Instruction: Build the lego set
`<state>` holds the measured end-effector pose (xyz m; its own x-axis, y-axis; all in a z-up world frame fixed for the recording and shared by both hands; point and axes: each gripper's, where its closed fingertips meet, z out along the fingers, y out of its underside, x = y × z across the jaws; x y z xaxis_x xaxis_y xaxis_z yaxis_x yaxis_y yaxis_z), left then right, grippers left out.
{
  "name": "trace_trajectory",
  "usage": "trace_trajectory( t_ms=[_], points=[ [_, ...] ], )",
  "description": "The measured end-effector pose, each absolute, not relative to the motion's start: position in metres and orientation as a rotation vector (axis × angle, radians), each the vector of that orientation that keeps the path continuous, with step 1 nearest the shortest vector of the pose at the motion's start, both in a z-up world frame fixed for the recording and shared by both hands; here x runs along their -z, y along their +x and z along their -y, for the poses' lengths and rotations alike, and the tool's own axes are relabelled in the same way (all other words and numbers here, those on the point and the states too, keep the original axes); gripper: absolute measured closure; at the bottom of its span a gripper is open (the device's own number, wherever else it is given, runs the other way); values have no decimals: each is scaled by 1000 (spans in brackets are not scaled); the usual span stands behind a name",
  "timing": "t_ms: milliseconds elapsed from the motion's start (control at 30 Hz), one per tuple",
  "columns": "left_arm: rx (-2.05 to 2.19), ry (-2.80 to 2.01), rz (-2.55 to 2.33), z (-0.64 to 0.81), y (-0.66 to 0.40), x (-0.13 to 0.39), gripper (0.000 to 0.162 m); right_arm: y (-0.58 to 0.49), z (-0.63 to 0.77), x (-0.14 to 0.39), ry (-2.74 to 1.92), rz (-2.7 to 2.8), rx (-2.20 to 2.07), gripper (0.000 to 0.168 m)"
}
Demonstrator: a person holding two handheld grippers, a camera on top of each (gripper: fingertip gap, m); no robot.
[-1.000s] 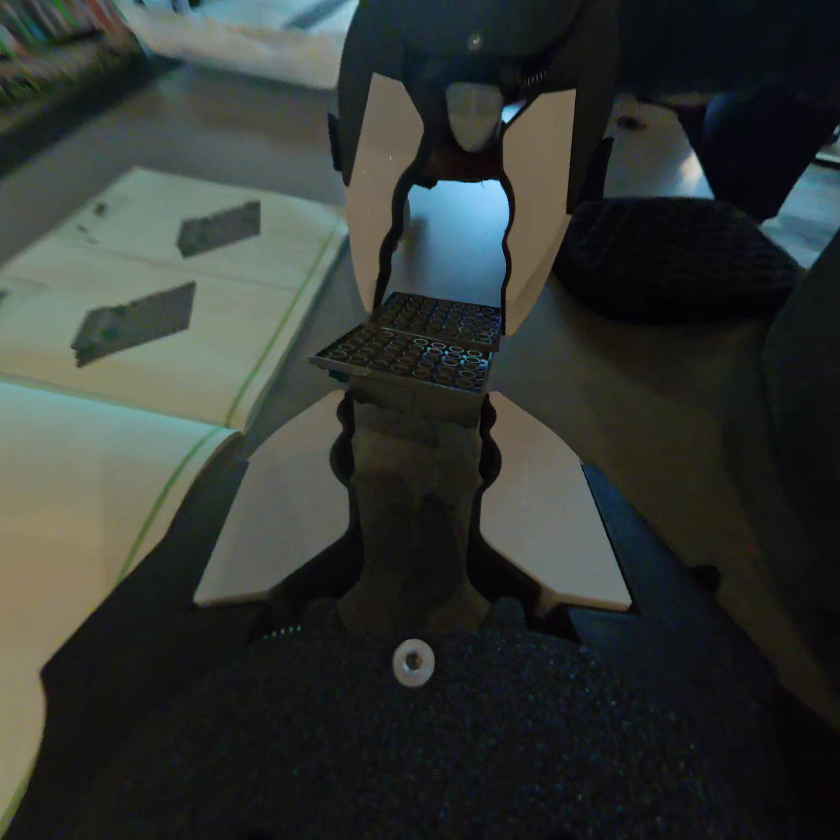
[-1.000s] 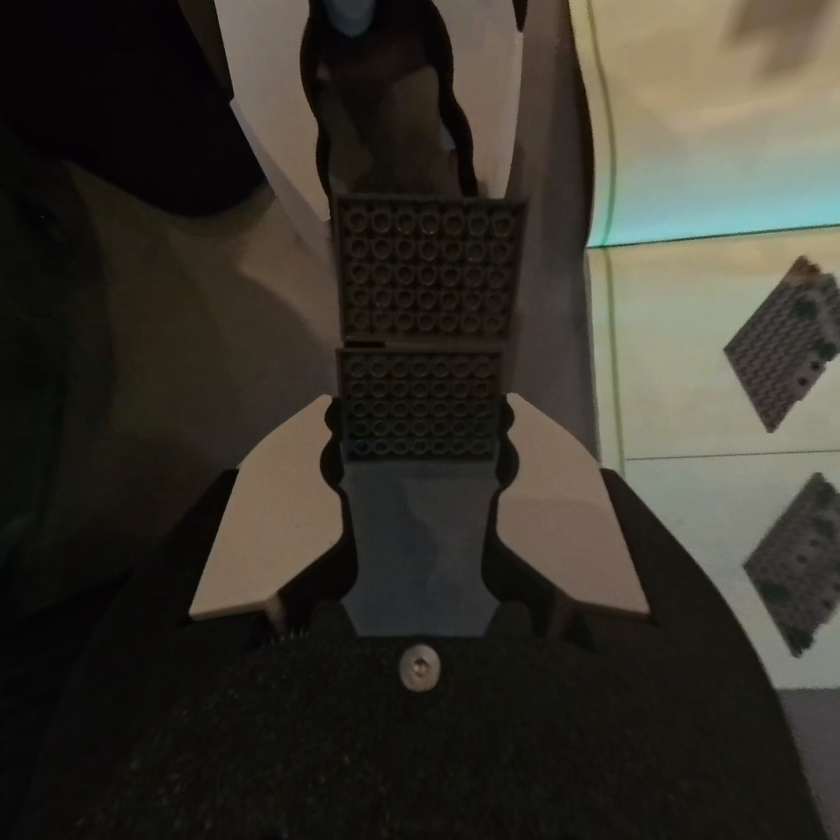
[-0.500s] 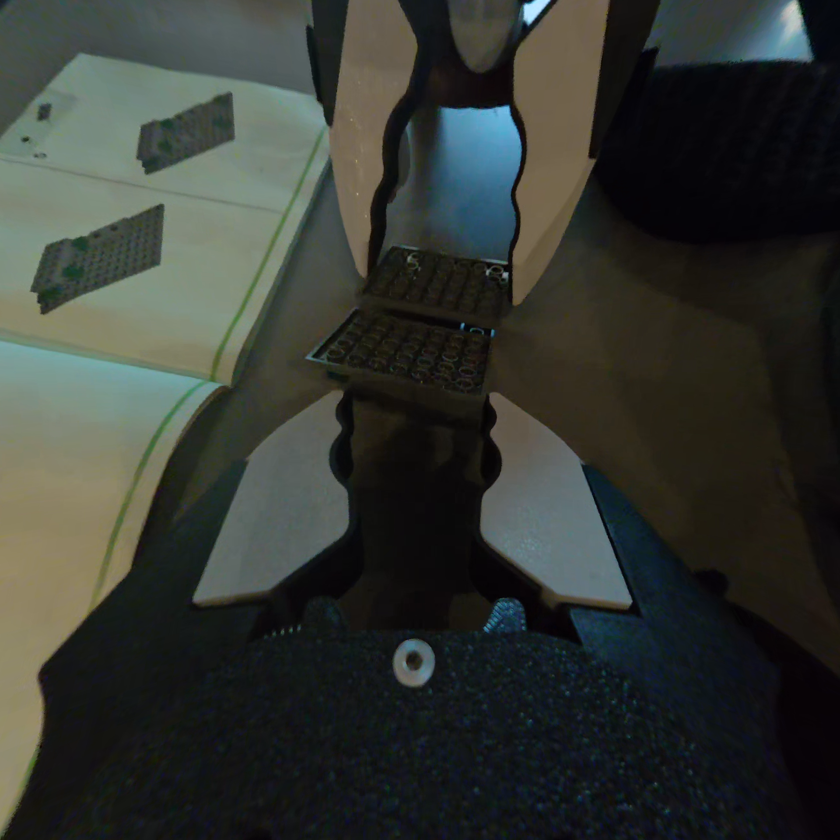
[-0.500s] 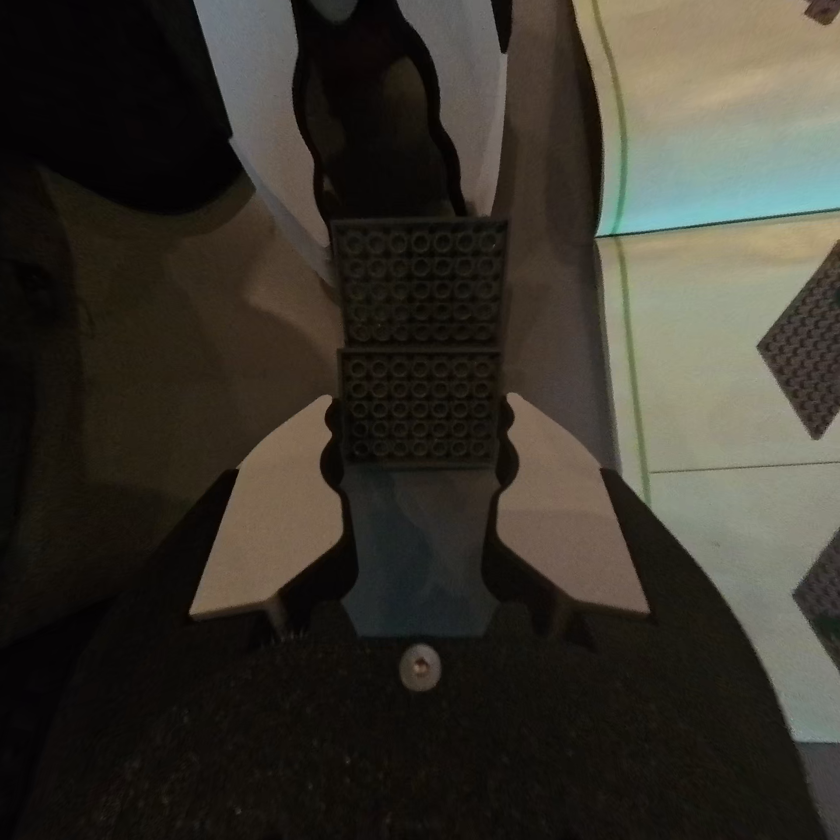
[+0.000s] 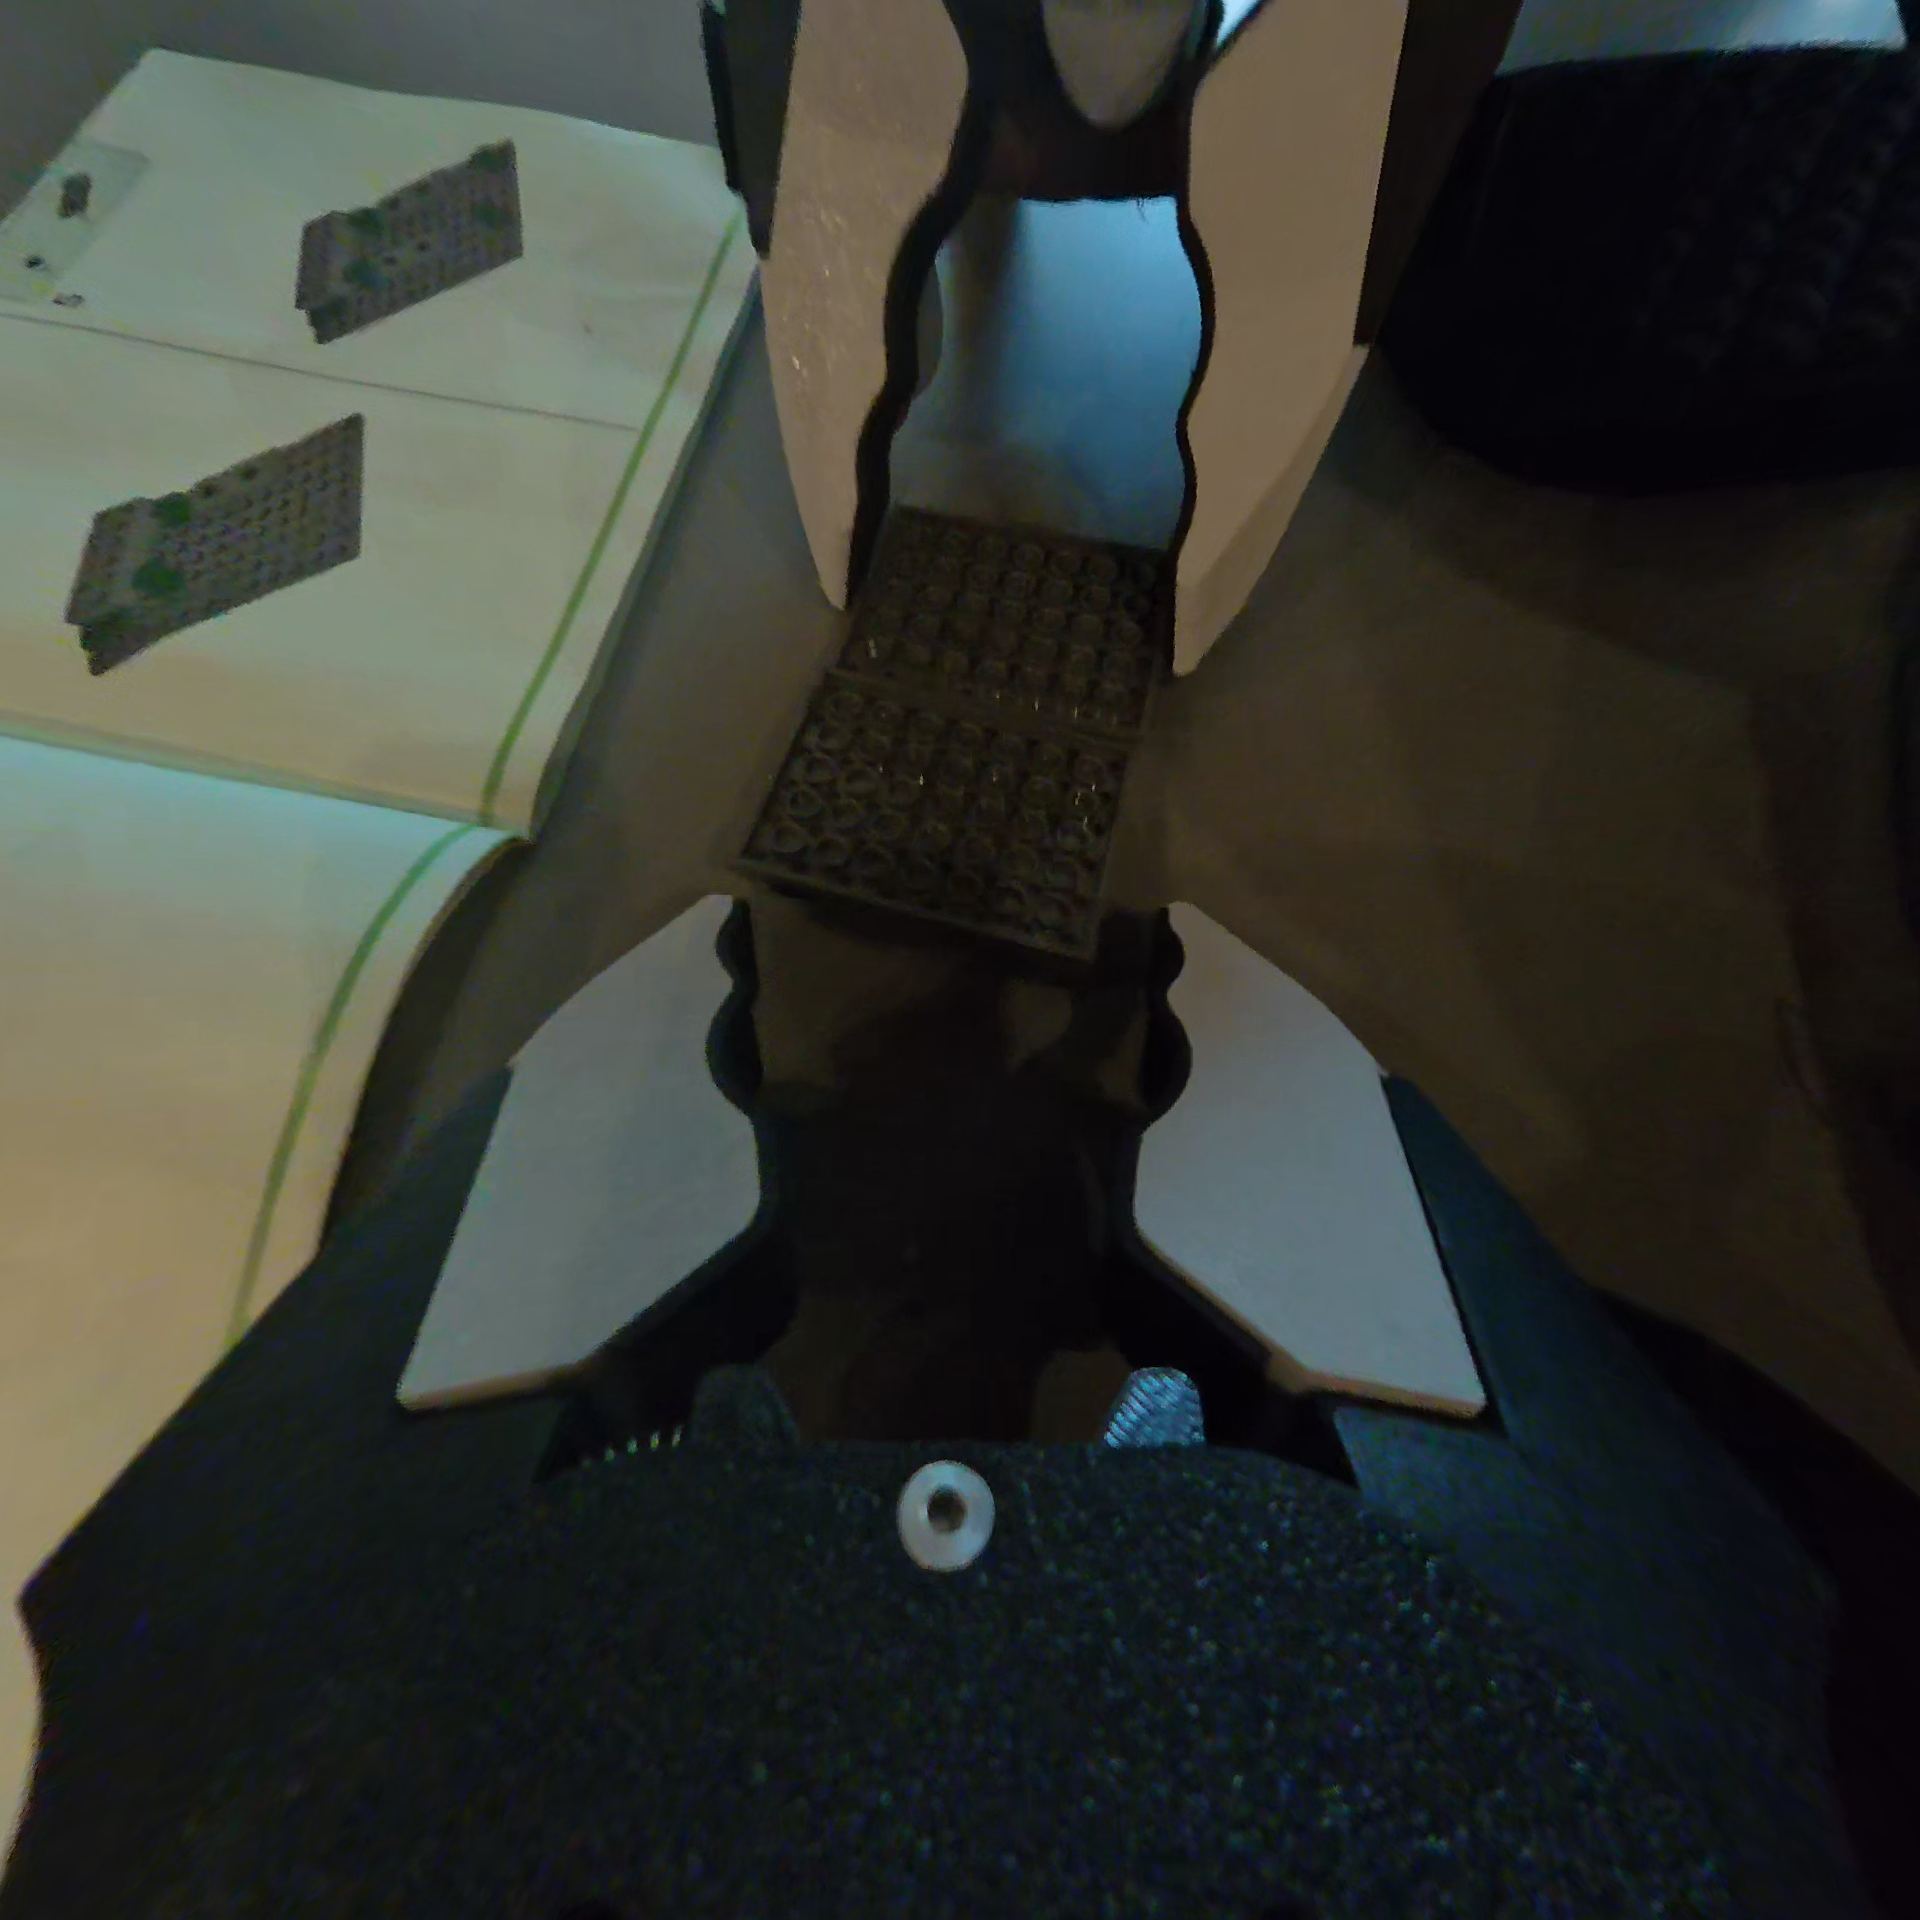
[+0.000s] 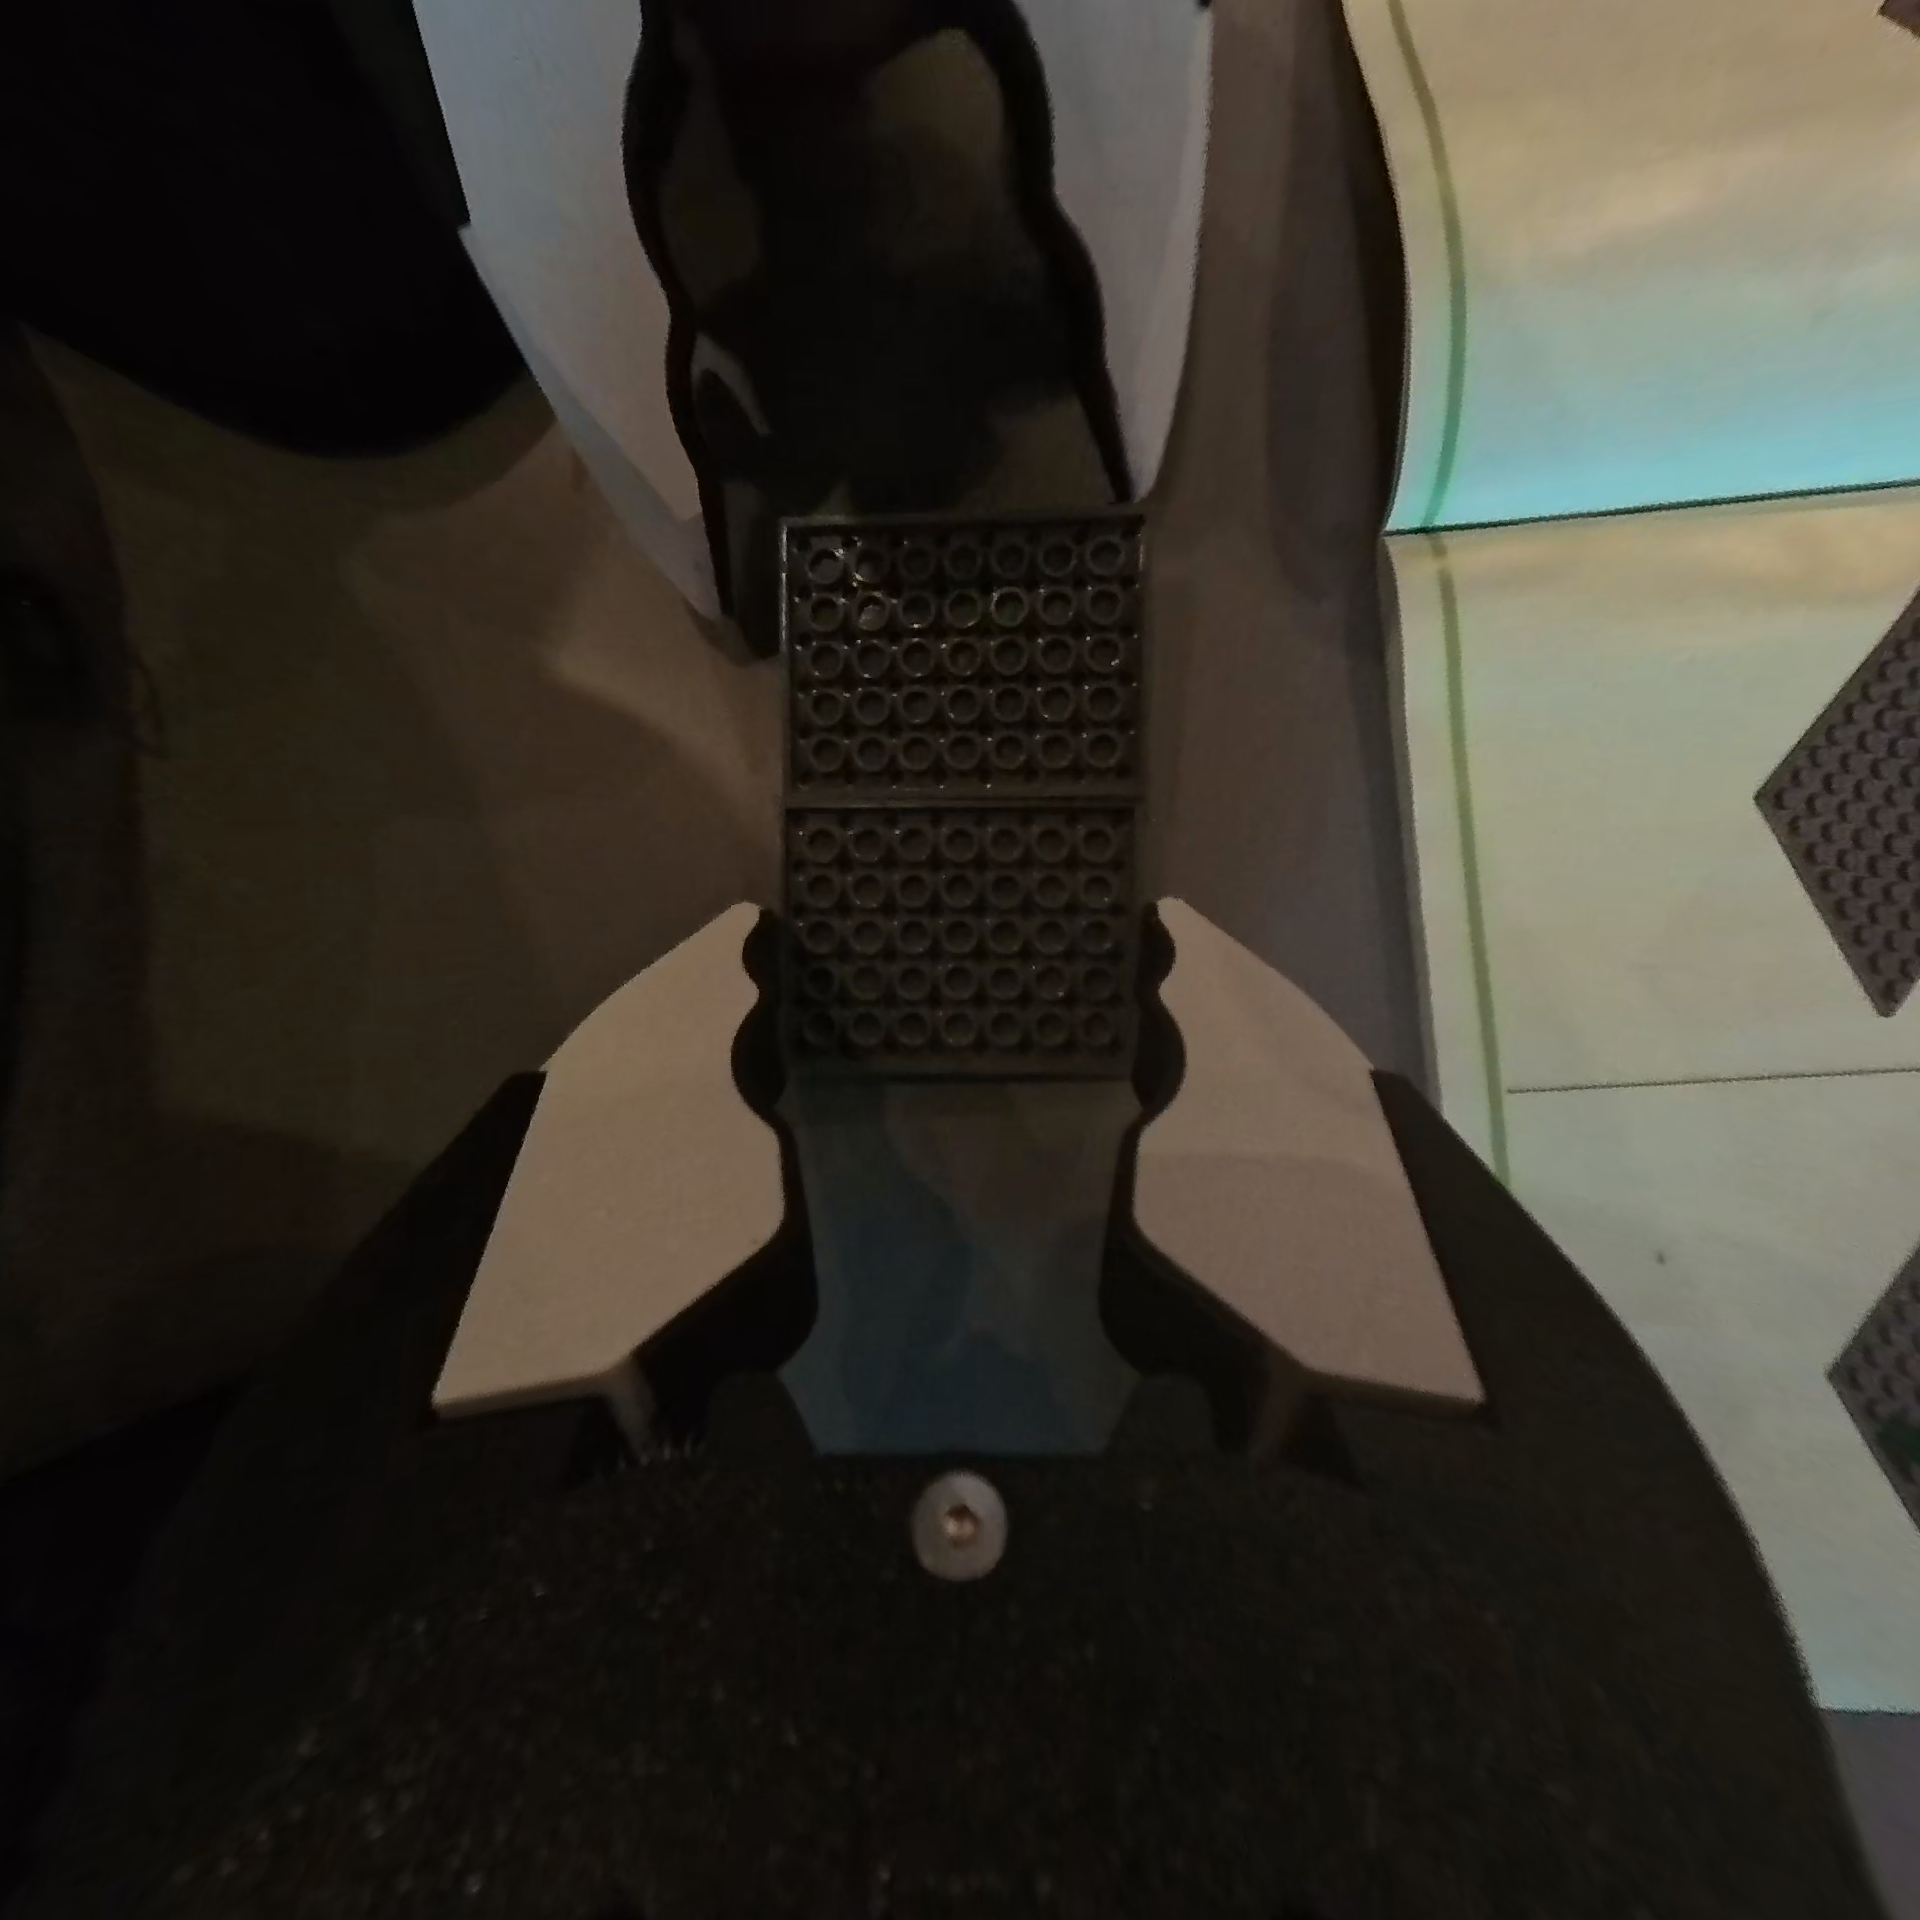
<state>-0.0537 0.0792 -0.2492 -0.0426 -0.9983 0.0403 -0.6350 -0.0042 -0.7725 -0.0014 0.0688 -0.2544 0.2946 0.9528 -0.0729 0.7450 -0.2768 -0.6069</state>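
Left gripper pinching near dark grey studded plastic plate by side edges | right gripper pinching second matching plate | plates edge to edge, studs up, level, above tabletop, likely aligning for joining | open paper instruction booklet beside for reference

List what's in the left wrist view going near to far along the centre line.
left gripper → near grey studded plate → far grey studded plate, edge to edge with it → right gripper, coming from the opposite side. The open instruction booklet lies off to the left.
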Motion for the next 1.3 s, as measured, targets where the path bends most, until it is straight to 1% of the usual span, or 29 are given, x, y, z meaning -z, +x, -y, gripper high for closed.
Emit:
trace_trajectory(
  t_ms=[167,267,467,700,833,933,1167,1300],
  points=[
    [866,-1664,-1787,-79,-48,251,82,-1,-69,255,-2108,1527,-568,102],
    [875,-1652,-1802,-79,-45,251,82,-1,-69,255,-2108,1526,-563,102],
    [840,-1638,-1817,-82,-45,252,86,-1,-69,255,-2101,1518,-558,102],
    [806,-1599,-1877,-83,-44,251,81,-3,-68,255,-2094,1520,-560,102],
    [773,-1563,-1958,-81,-42,254,83,-5,-68,255,-2090,1524,-561,102],
    [746,-1541,-2002,-80,-41,255,89,-6,-67,255,-2086,1528,-557,102],
    [772,-1554,-1984,-78,-41,255,90,-6,-66,255,-2077,1514,-576,101],
    [780,-1559,-1972,-78,-41,255,90,-8,-66,256,-2073,1502,-602,98]
  ],
)
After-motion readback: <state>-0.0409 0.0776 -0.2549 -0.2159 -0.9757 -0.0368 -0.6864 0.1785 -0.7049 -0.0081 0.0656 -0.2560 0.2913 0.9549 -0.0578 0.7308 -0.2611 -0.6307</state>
